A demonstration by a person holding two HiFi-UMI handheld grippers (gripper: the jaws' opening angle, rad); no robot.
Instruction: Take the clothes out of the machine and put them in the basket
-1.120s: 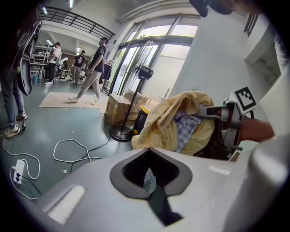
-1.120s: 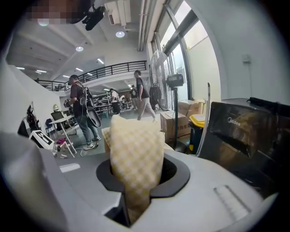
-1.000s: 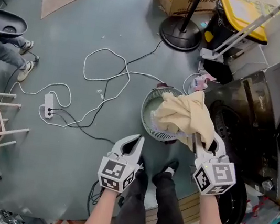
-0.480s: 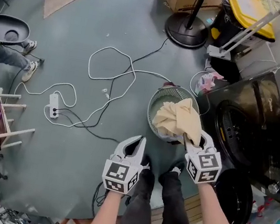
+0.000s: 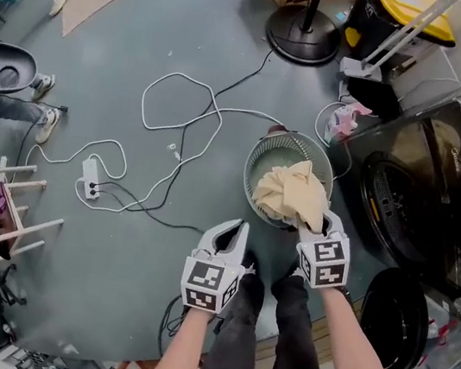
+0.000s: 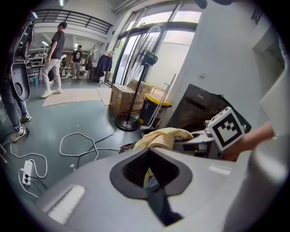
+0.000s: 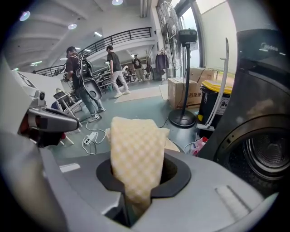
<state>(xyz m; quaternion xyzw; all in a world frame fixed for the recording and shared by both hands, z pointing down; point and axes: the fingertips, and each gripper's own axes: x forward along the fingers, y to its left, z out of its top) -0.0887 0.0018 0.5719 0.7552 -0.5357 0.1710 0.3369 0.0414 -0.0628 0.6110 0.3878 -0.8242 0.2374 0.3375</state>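
A pale yellow cloth point(image 5: 292, 194) lies bunched in the round grey mesh basket point(image 5: 257, 156) on the floor. My right gripper point(image 5: 311, 228) is shut on the cloth's near end, just over the basket's near rim. In the right gripper view the waffle-textured cloth point(image 7: 136, 149) is pinched between the jaws of the right gripper point(image 7: 136, 186). My left gripper point(image 5: 233, 234) hovers left of the basket, jaws together with nothing in them. The left gripper view looks over the left gripper point(image 6: 152, 174) at the cloth point(image 6: 158, 136). The dark washing machine point(image 5: 403, 199) stands to the right, door point(image 5: 395, 325) swung open.
White cables point(image 5: 180, 118) and a power strip point(image 5: 90, 178) lie on the grey floor to the left. A fan stand base point(image 5: 301, 33), a yellow-lidded bin point(image 5: 404, 11) and a pink item point(image 5: 346, 120) sit beyond the basket. The person's own legs point(image 5: 257, 341) are below.
My right gripper has come down with the yellow cloth, which now rests bunched in the basket instead of hanging above it. The left gripper has sunk a little.
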